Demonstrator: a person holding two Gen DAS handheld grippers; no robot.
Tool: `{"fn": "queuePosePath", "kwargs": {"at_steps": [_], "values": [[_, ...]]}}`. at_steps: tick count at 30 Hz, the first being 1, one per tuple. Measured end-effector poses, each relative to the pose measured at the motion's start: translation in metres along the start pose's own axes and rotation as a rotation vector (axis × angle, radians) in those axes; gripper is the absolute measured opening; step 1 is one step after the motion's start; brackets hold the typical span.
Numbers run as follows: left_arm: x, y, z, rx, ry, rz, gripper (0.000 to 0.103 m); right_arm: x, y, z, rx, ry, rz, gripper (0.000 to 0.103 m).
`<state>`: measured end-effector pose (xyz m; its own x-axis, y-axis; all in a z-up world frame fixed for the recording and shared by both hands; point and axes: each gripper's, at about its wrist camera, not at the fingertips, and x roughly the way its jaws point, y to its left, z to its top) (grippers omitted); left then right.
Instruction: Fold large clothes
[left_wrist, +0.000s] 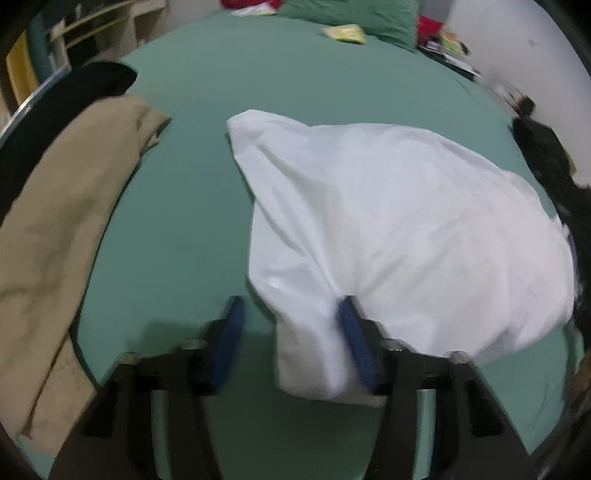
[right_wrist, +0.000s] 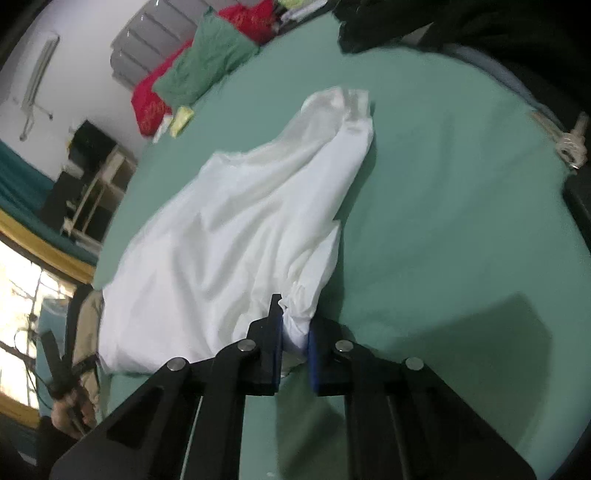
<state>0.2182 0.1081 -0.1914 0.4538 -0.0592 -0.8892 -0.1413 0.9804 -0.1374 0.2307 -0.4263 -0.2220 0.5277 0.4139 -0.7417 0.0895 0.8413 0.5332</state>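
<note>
One white garment (left_wrist: 399, 229), one tan garment (left_wrist: 66, 221) (folded), two pillows (right_wrist: 207, 70)

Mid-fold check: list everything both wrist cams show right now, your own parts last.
white garment: one, white, mid-bed, billowed
bed sheet: one, green, under everything
tan garment: one, beige, bed's left edge
black clothing: dark, beyond the tan garment
green pillow: one, head of bed
red cushions: red, beside the pillow
yellow packet: one, near the pillow
left gripper: jaws apart, white cloth between
right gripper: jaws shut on white cloth

Dim, motion-blurred fisheye views with dark curved edges; a window (right_wrist: 22, 295) glares bottom-left
</note>
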Motion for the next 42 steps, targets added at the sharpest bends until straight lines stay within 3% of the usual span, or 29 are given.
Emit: {"fn": "queuePosePath", "kwargs": {"at_steps": [4,9,12,21,25,28,30,32,36,39,42], "values": [[-0.015,-0.006,-0.009,0.006,0.005,-0.005,0.004,-0.035,0.006,0.002,0.044,-0.086,0.008,0.01],[-0.049,0.001,-0.036,-0.028,0.008,-0.04,0.004,-0.063,0.008,-0.022,0.133,-0.099,0.026,0.01],[-0.066,0.014,-0.063,-0.041,0.023,-0.054,0.004,-0.067,0.006,-0.038,0.149,-0.081,-0.031,0.01],[-0.085,0.033,-0.104,-0.079,0.081,-0.065,0.004,-0.093,-0.014,-0.076,0.156,-0.001,-0.12,0.01],[-0.078,0.035,-0.115,-0.127,0.15,-0.062,0.006,-0.087,-0.014,-0.082,0.099,0.061,-0.254,0.015],[-0.083,0.034,-0.11,-0.142,0.141,-0.063,0.013,-0.096,-0.007,-0.069,0.05,0.026,-0.317,0.02],[-0.096,0.033,-0.105,-0.136,0.092,-0.048,0.03,-0.104,0.004,-0.054,-0.024,-0.033,-0.327,0.025],[-0.105,0.03,-0.091,-0.126,0.031,-0.03,0.039,-0.1,0.016,-0.035,-0.106,-0.056,-0.325,0.032],[-0.104,0.017,-0.058,-0.066,-0.036,-0.054,0.041,-0.055,0.027,0.005,-0.267,0.02,-0.292,0.034],[-0.08,0.005,-0.035,-0.023,-0.022,-0.075,0.041,-0.01,0.016,0.026,-0.3,0.125,-0.317,0.034],[-0.047,-0.001,-0.028,0.037,0.037,-0.074,0.041,0.02,0.003,0.046,-0.277,0.157,-0.284,0.034]]}}
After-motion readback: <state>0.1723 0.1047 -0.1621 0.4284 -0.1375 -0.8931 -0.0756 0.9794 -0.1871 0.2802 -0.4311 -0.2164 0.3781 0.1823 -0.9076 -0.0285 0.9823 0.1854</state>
